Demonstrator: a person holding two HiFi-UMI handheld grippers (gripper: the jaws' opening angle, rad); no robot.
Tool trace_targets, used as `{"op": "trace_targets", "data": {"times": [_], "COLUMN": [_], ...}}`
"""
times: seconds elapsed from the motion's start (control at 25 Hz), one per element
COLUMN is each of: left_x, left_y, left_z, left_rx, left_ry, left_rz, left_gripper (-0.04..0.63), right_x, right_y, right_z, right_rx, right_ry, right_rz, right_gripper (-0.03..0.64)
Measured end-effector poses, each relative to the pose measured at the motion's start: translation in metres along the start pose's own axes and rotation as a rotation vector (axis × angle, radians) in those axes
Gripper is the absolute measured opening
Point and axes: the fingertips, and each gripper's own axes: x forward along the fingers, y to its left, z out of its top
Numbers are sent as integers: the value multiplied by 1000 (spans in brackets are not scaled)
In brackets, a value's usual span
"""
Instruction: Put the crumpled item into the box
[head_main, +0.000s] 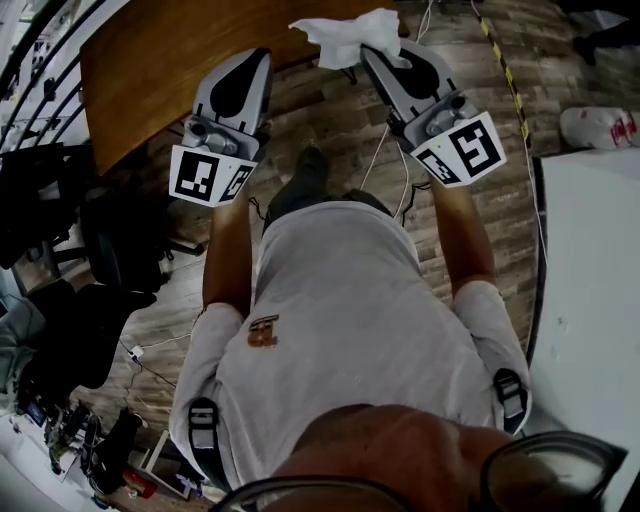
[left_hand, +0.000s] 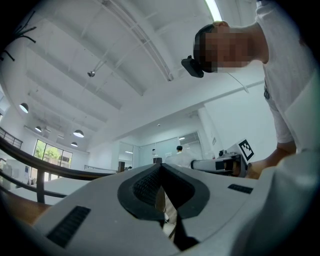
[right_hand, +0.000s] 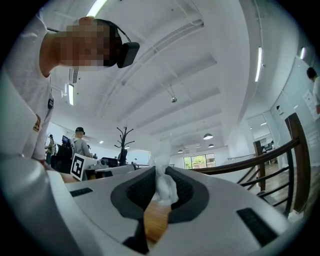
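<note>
The crumpled item (head_main: 350, 35) is a wad of white paper or tissue. It sticks out past the tips of my right gripper (head_main: 378, 48), which is shut on it. In the right gripper view the white wad (right_hand: 164, 186) sits pinched between the dark pads of my right gripper (right_hand: 160, 172). My left gripper (head_main: 257, 57) is held level beside it. Its jaws meet at the tips in the left gripper view, where the left gripper (left_hand: 161, 167) has nothing between them. Both grippers are held out in front of the person's body, over a wooden floor. No box is in any view.
A brown wooden table (head_main: 150, 60) lies ahead and to the left, under the left gripper's tip. A white table (head_main: 590, 300) fills the right side, with a white bag (head_main: 600, 125) beyond it. Dark chairs (head_main: 100, 260) crowd the left. Cables (head_main: 395, 170) trail on the floor.
</note>
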Motion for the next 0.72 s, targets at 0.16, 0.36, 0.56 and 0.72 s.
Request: {"op": "trace_targets", "data": {"times": [0.16,0.36,0.56,0.72], "left_x": [-3,10,65,93], "left_y": [-1,17,118,166], "left_z": [-5,-11,-35,-52], "left_rx": [12,32,13,11], "left_ry": [-8,-16,0,12], "left_rz": [-8,-10,-6,-5], "left_gripper": [20,20,20,20], "right_x": [-2,14,110,154], "right_y": [0,-11,-79,-114], "right_z": [-3,-9,-26,-35], "right_rx": [-18,-34,-23,-23], "right_ry": [-2,3,55,74], "right_rz": [-7,-3,-7,-11], "right_gripper": [64,64,64,64]}}
